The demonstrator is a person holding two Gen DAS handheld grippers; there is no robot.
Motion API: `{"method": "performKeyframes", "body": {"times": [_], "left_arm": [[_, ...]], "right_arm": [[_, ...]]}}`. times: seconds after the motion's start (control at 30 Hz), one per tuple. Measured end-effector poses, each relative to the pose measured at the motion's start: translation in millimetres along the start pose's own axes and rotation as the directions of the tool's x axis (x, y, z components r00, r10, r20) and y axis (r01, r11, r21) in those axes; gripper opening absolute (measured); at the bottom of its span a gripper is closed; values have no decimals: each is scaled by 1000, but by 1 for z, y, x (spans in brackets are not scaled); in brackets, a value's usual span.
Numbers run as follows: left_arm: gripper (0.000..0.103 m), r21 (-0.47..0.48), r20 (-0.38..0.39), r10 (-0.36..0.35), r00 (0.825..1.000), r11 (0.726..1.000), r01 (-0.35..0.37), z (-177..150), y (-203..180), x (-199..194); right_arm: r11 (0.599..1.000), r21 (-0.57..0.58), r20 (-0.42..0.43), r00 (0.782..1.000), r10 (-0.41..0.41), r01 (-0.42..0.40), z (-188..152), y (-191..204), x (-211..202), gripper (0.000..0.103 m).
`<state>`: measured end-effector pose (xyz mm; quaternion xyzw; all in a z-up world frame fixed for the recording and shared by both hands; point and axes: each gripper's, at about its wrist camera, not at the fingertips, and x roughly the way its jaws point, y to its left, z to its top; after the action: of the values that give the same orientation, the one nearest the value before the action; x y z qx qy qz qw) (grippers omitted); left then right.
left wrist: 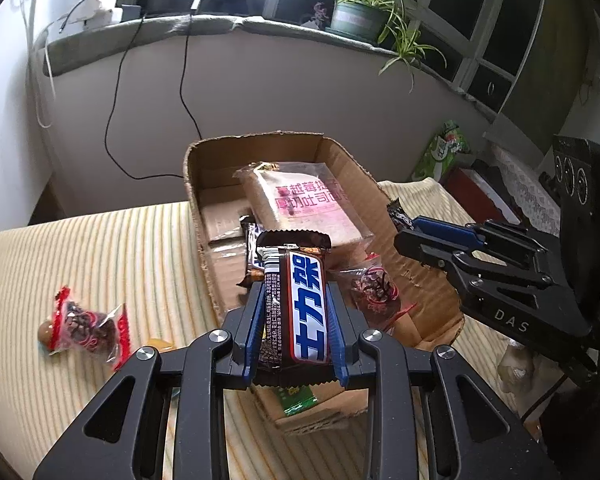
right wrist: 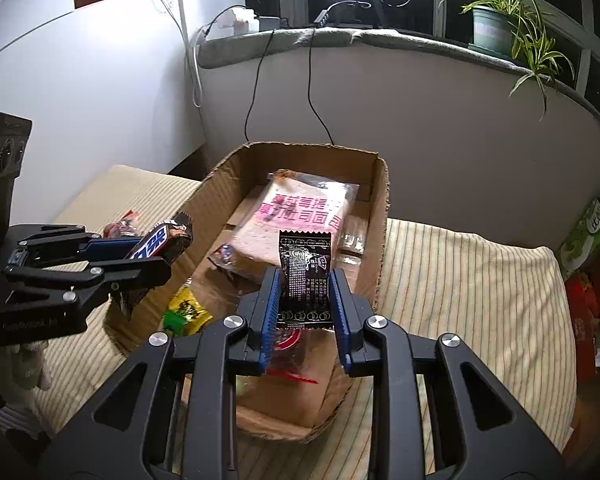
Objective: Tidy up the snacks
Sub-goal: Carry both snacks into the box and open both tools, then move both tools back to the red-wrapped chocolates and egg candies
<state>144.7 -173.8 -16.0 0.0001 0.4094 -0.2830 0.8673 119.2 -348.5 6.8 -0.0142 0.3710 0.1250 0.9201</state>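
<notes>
My left gripper (left wrist: 296,300) is shut on a Snickers bar (left wrist: 300,304) and holds it above the near end of an open cardboard box (left wrist: 352,168). It also shows in the right wrist view (right wrist: 156,252) with the bar (right wrist: 160,242). My right gripper (right wrist: 306,280) is shut on a small black snack packet (right wrist: 305,276) over the same box (right wrist: 382,208); in the left wrist view it (left wrist: 410,232) comes in from the right. A bagged toast loaf (left wrist: 312,204) (right wrist: 296,212) lies inside the box with small wrapped snacks.
A red-wrapped snack (left wrist: 88,324) lies on the striped cloth (left wrist: 120,248) left of the box. A yellow-green packet (right wrist: 186,312) lies in the box. Green and red packages (right wrist: 588,240) stand at the right. Cables hang from the windowsill with a potted plant (left wrist: 360,16).
</notes>
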Motion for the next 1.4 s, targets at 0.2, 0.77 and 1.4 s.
{"method": "performKeyframes", "body": {"times": [0.2, 0.77, 1.4], "left_arm": [[27, 29, -6, 17, 1000, 999, -17, 0, -8, 5], [27, 44, -3, 30, 1000, 999, -29, -1, -14, 4], [61, 59, 27, 61, 998, 996, -62, -3, -16, -11]], "right_arm": [[1000, 3, -12, 1000, -11, 11, -1, -3, 8, 26], [1000, -5, -27, 999, -25, 25, -3, -3, 14, 26], [998, 6, 17, 998, -61, 61, 1, -1, -5, 86]]}}
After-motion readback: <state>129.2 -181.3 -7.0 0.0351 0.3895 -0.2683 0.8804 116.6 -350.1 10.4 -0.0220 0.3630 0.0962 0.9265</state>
